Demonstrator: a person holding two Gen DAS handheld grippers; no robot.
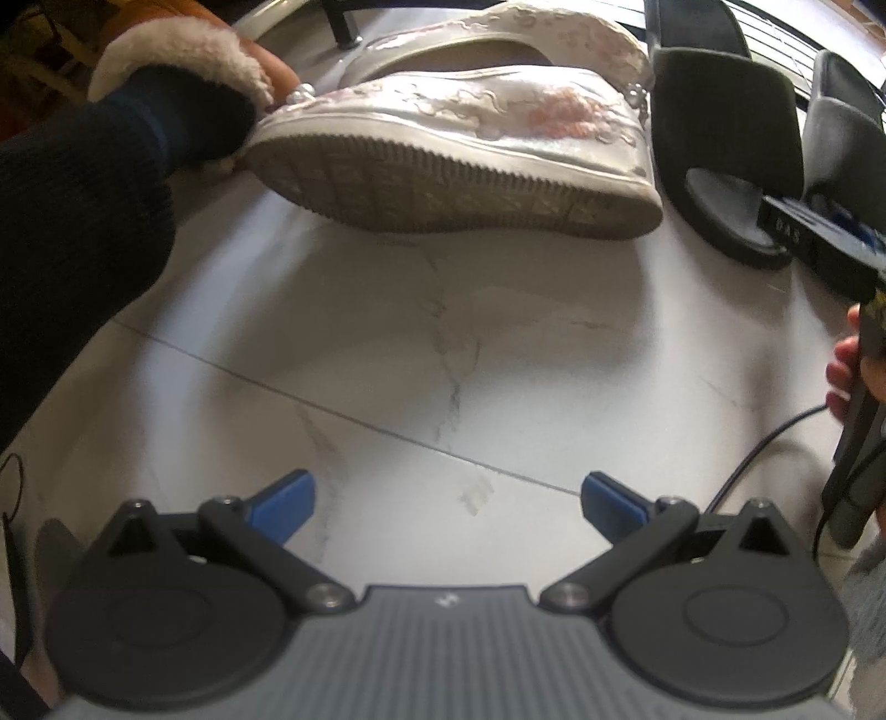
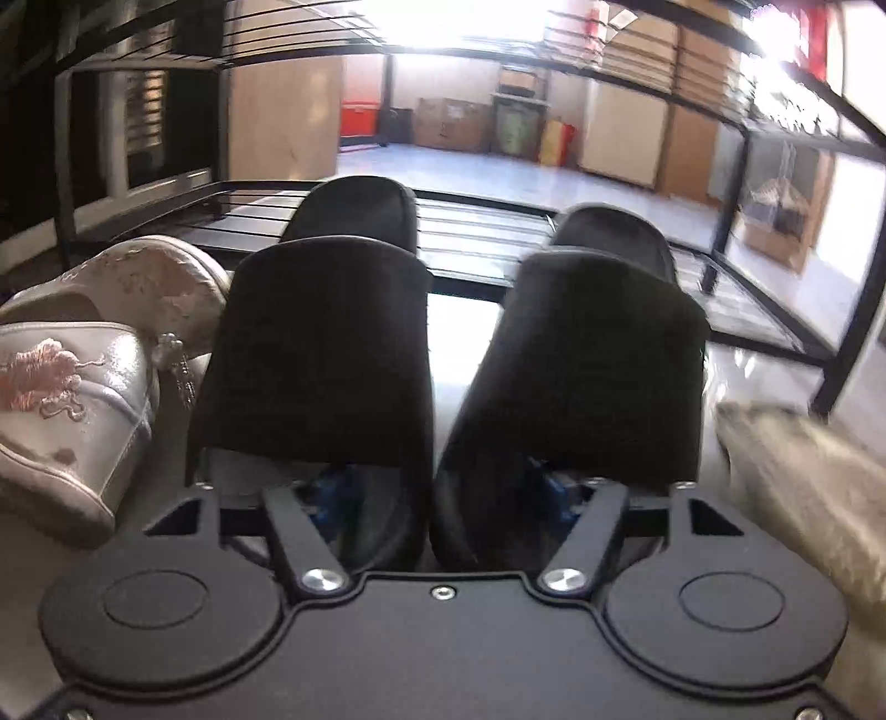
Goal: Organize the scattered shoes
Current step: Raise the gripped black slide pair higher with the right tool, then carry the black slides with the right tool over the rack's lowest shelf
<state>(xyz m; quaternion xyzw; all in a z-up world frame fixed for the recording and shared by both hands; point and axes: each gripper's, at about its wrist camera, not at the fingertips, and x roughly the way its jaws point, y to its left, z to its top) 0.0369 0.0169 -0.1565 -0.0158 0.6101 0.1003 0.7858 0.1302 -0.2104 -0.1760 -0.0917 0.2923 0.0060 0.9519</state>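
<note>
My left gripper [image 1: 446, 498] is open and empty above the marble floor, short of a white embroidered shoe [image 1: 470, 138] that lies tilted on its side with its sole toward me. A second white shoe [image 1: 498, 33] lies behind it. Two black slides [image 1: 725, 138] stand to the right. My right gripper [image 2: 443, 487] has one blue finger inside each of the two black slides [image 2: 326, 343] [image 2: 587, 360], spread wide; its fingertips are mostly hidden. The white shoes [image 2: 72, 399] lie to its left.
A black wire shoe rack [image 2: 476, 232] stands just behind the slides. A fur-lined tan boot [image 1: 183, 61] lies at the far left. A beige furry thing [image 2: 803, 471] lies at the right. A cable [image 1: 758, 448] trails on the floor.
</note>
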